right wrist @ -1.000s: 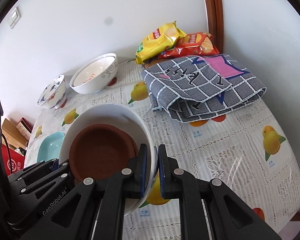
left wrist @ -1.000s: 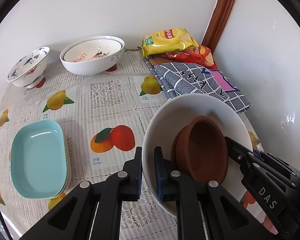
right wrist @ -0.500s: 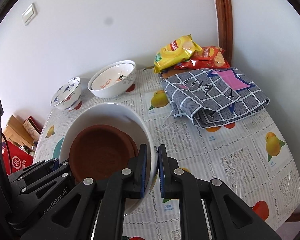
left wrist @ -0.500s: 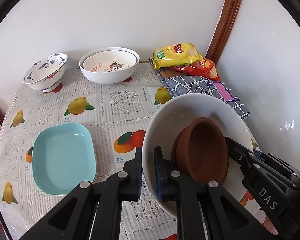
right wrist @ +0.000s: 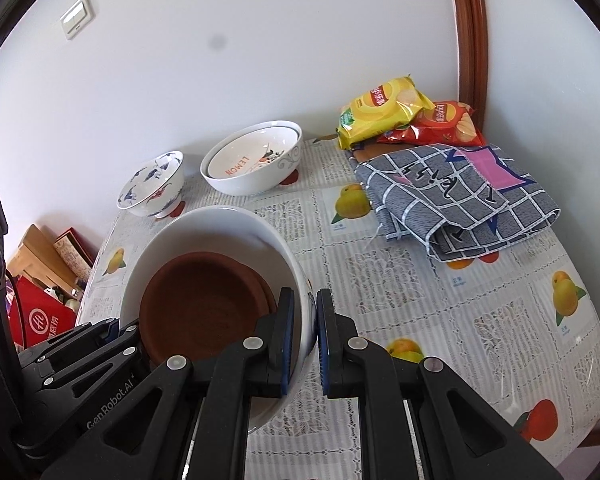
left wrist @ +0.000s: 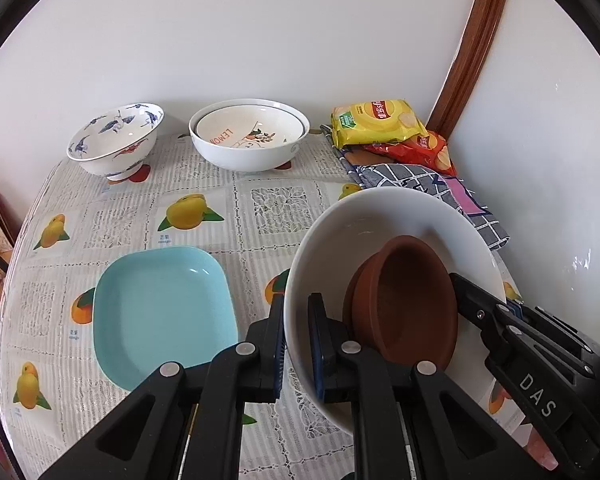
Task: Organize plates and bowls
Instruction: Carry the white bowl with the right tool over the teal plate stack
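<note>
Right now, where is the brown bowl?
The brown bowl sits nested inside the large white bowl, which both grippers hold by its rim above the table, just right of the teal plate in the left wrist view.

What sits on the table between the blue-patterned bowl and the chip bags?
The big white lemon bowl, with a smaller bowl nested inside it, stands between the blue-patterned bowl and the chip bags. Both wrist views show this.

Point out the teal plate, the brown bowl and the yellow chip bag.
teal plate (left wrist: 162, 312), left wrist view, on its flat middle.
brown bowl (right wrist: 204, 308), right wrist view, on its inner floor.
yellow chip bag (right wrist: 380, 116), right wrist view, on its front face.
</note>
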`<control>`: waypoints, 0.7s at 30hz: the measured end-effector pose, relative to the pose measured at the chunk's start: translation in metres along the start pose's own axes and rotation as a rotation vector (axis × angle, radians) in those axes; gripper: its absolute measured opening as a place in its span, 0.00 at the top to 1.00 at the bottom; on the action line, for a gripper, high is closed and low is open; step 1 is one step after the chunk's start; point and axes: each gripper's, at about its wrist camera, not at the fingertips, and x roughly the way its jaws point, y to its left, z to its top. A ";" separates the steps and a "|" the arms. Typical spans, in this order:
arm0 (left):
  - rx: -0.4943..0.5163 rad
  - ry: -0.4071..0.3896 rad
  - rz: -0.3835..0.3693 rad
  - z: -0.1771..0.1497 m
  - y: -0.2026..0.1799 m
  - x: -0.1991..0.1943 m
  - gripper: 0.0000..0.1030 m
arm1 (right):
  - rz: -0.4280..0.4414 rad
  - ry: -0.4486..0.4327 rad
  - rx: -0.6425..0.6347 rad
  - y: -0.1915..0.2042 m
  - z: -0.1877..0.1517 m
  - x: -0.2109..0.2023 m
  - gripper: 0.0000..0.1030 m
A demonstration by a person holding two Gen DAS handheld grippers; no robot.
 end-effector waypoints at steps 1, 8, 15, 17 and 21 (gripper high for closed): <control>-0.004 -0.001 0.000 0.000 0.002 0.000 0.89 | 0.001 0.000 -0.004 0.002 0.000 0.000 0.89; -0.024 -0.009 0.004 0.002 0.018 -0.002 0.89 | 0.005 -0.003 -0.025 0.019 0.003 0.005 0.89; -0.047 -0.015 0.009 0.004 0.036 -0.004 0.89 | 0.014 -0.002 -0.044 0.036 0.005 0.011 0.89; -0.056 -0.016 0.013 0.005 0.042 -0.004 0.89 | 0.020 0.000 -0.045 0.041 0.006 0.014 0.89; -0.071 -0.020 0.020 0.006 0.053 -0.005 0.89 | 0.027 0.003 -0.061 0.053 0.006 0.019 0.89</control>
